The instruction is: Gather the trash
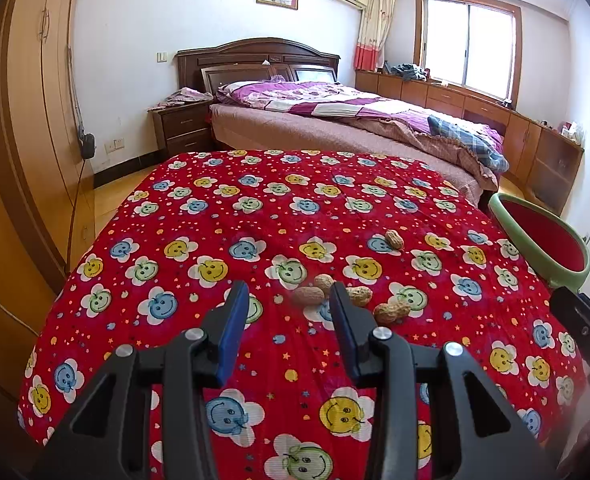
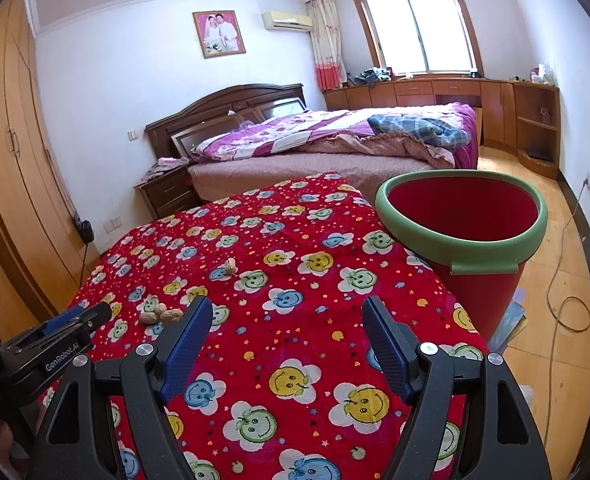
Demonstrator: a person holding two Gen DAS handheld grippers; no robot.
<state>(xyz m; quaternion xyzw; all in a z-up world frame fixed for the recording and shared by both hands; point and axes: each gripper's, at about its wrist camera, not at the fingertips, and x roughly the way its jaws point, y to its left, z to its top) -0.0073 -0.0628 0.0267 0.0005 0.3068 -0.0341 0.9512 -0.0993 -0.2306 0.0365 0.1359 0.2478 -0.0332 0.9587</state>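
Tan peanut shells (image 1: 327, 294) lie clustered on the red smiley-flower quilt (image 1: 215, 216), one more peanut (image 1: 394, 239) apart; none collected yet. The left gripper (image 1: 289, 300) hovers over them, jaws parted, empty. The right gripper (image 2: 287, 320) gapes empty near the green-rimmed red plastic bucket (image 2: 461, 250)

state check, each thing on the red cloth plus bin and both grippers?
Left gripper: open, empty, near the peanut cluster.
Right gripper: open wide, empty.
Peanut cluster: four, loose on the cloth, uncollected.
Lone peanut: apart, farther back.
Bin: upright beside the table, no lid, no trash visible inside.
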